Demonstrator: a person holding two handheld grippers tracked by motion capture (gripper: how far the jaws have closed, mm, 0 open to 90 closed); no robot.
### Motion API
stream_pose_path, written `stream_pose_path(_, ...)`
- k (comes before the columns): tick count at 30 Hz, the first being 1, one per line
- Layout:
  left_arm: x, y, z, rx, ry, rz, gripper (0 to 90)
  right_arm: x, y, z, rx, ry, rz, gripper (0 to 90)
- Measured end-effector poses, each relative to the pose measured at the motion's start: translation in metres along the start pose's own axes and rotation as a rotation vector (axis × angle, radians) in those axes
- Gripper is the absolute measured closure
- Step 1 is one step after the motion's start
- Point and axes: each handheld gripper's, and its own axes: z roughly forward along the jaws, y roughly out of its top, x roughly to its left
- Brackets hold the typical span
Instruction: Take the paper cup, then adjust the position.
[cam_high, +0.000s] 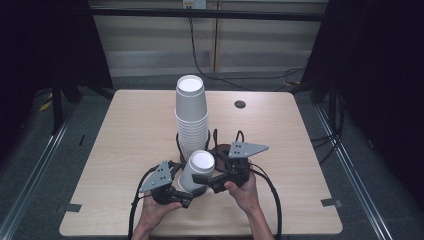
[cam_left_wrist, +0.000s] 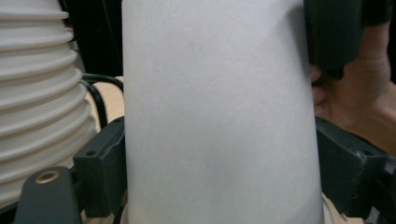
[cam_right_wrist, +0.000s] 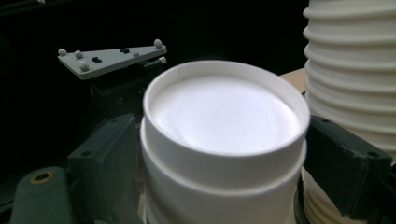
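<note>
White paper cup, inverted, is being pinched by both tongs: left gripper gripping its lower wall, right gripper clamping near its base, likely steadying it beside the stack.

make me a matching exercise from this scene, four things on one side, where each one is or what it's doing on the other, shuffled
Things
1. tall cup stack
2. white cup
3. round hole
4. grey plate

Places or states
A. on top of the right gripper
B. in the tabletop, far right of the stack
C. upside down, between the jaws of both grippers
D. standing at the middle of the table, base up

Pairs: 1-D, 2-C, 3-B, 4-A

The left gripper grips the white cup low, the right gripper nearer its upturned base.
</note>
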Motion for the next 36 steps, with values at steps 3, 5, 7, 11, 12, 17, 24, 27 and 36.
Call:
stream_pose_path(3,0.003,0.001,-0.003,0.011,0.008,-0.003,15.9,-0.001,0.003,-0.004,-0.002,-0.009,-0.003,13.1)
stream_pose_path(5,0.005,0.002,-0.005,0.025,0.013,-0.002,15.9,0.000,0.004,-0.007,0.002,-0.014,-0.005,13.1)
stream_pose_path(7,0.006,0.002,-0.006,0.030,0.015,-0.003,16.0,0.000,0.004,-0.010,0.006,-0.010,-0.007,13.1)
stream_pose_path(11,0.009,0.002,-0.009,0.052,0.021,0.000,16.1,-0.001,0.002,-0.015,0.020,-0.019,-0.006,13.1)
stream_pose_path(12,0.009,0.002,-0.009,0.052,0.021,0.000,16.2,-0.001,0.001,-0.016,0.027,-0.023,-0.004,13.1)
stream_pose_path(17,0.010,0.002,-0.008,0.081,0.020,0.006,16.2,-0.001,0.000,-0.022,0.042,-0.027,-0.007,13.0)
stream_pose_path(24,0.011,0.008,-0.010,0.141,0.005,0.028,16.1,-0.002,0.000,-0.025,0.104,-0.028,-0.020,12.8)
stream_pose_path(27,0.012,0.008,-0.012,0.183,0.006,0.037,16.0,-0.001,0.000,-0.026,0.135,-0.020,-0.031,12.9)
stream_pose_path(36,0.014,0.009,-0.014,0.245,-0.020,0.055,16.1,-0.001,0.004,-0.025,0.228,-0.008,-0.054,13.0)
